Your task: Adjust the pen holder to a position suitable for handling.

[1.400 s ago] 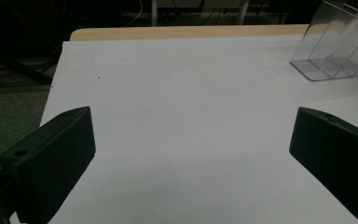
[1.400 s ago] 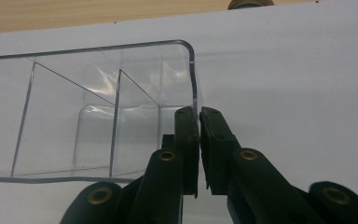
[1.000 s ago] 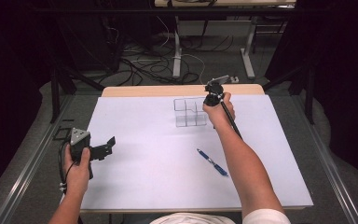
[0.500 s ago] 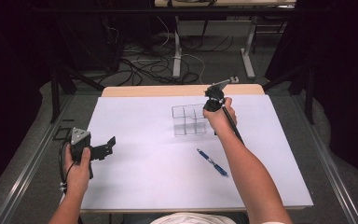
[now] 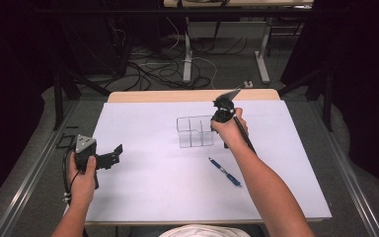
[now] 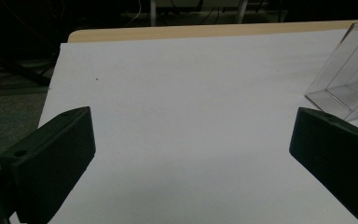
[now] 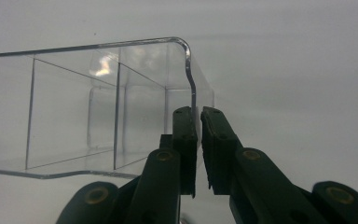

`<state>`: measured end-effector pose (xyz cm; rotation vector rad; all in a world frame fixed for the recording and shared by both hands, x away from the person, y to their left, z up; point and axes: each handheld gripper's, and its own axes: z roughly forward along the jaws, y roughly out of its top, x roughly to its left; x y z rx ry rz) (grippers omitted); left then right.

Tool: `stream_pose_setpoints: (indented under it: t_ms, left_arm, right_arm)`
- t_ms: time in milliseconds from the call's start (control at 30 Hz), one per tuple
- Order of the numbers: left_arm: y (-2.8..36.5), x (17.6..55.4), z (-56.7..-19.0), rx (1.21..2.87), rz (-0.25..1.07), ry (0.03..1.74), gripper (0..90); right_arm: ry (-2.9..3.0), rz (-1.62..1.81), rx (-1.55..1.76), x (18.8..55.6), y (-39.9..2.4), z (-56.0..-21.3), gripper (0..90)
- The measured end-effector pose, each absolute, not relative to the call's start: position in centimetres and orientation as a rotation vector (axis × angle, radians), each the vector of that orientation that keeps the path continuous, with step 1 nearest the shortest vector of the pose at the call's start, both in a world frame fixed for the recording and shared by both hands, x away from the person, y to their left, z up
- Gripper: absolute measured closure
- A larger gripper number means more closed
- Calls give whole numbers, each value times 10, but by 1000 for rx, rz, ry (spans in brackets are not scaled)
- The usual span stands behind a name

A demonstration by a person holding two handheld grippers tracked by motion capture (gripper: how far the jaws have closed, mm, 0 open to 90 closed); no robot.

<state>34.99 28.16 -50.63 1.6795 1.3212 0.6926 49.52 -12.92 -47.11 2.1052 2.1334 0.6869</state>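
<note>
The right gripper (image 5: pixel 216 129) has its 2 jaws pinched onto the right-hand wall of a clear plastic organizer (image 5: pixel 193 132), gripping that thin wall between them; in the right gripper view the wall's edge runs down into the narrow slit between the jaws (image 7: pixel 198 140), with the box's compartments spreading away to the left (image 7: pixel 98 107). The organizer sits near the middle of the white sheet (image 5: pixel 153 187) covering the table (image 5: pixel 192 95), toward the far side, and its inner dividers split it into 4 cells as seen from the high view. A blue pen (image 5: pixel 225 172) lies on the sheet just nearer the person than the organizer, beside the right forearm and apart from both grippers. The left gripper (image 5: pixel 112 155) is held at the sheet's left edge, well apart from the organizer, its jaws spread wide with nothing between them (image 6: pixel 191 144). In the left gripper view a corner of the clear box shows at the far right (image 6: pixel 349 79).
</note>
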Motion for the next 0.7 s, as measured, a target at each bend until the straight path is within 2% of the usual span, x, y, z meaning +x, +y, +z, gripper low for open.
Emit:
stream_pose_setpoints:
  t_ms: [533, 700]
  left_arm:
    - [277, 355, -507, 1681, 685, 1313, 0]
    - [275, 358, -508, 1696, 689, 1306, 0]
  right_arm:
    - [2263, 778, 2099, 482, -134, -473, 799]
    - [2249, 916, 2066, 480, -138, -467, 719]
